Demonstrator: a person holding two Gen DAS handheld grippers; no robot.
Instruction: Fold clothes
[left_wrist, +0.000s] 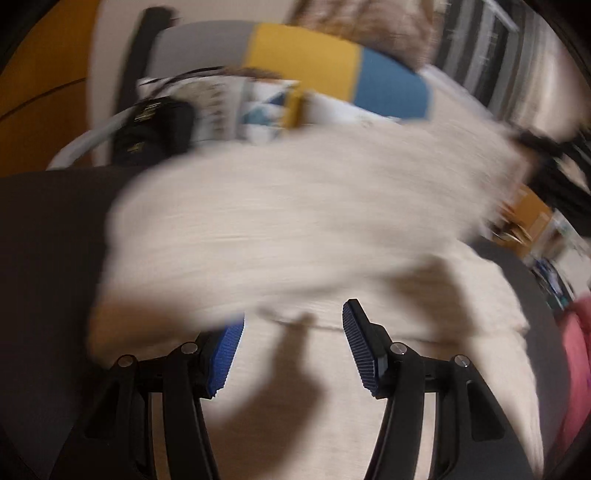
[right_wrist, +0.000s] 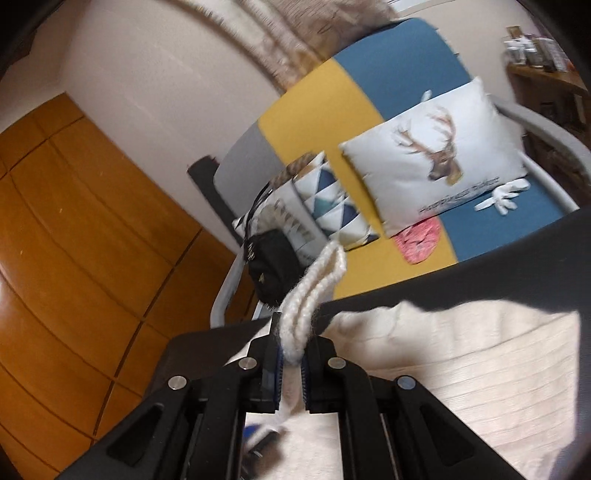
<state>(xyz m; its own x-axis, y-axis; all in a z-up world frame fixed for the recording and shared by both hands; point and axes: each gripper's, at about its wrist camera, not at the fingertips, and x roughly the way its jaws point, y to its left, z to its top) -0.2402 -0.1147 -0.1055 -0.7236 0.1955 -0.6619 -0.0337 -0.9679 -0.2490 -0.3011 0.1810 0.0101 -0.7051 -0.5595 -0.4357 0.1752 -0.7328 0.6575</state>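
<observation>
- The cream sweater (right_wrist: 461, 369) lies on the dark table (right_wrist: 517, 258), its raised edge running toward 12 o'clock from my right gripper (right_wrist: 291, 363), jaws clamped on it.
- My left gripper (left_wrist: 293, 347) is nearer the sweater's body, jaws apart, empty.

Cream ribbed knit sweater (right_wrist: 461, 373), white cushion with brown deer-head print (right_wrist: 436, 158), triangle-patterned blue-and-white cushion (right_wrist: 332, 199), yellow-and-blue sofa back (left_wrist: 332, 70), orange-brown wooden panelling (right_wrist: 74, 240), blue ridged finger pads (left_wrist: 360, 347)
</observation>
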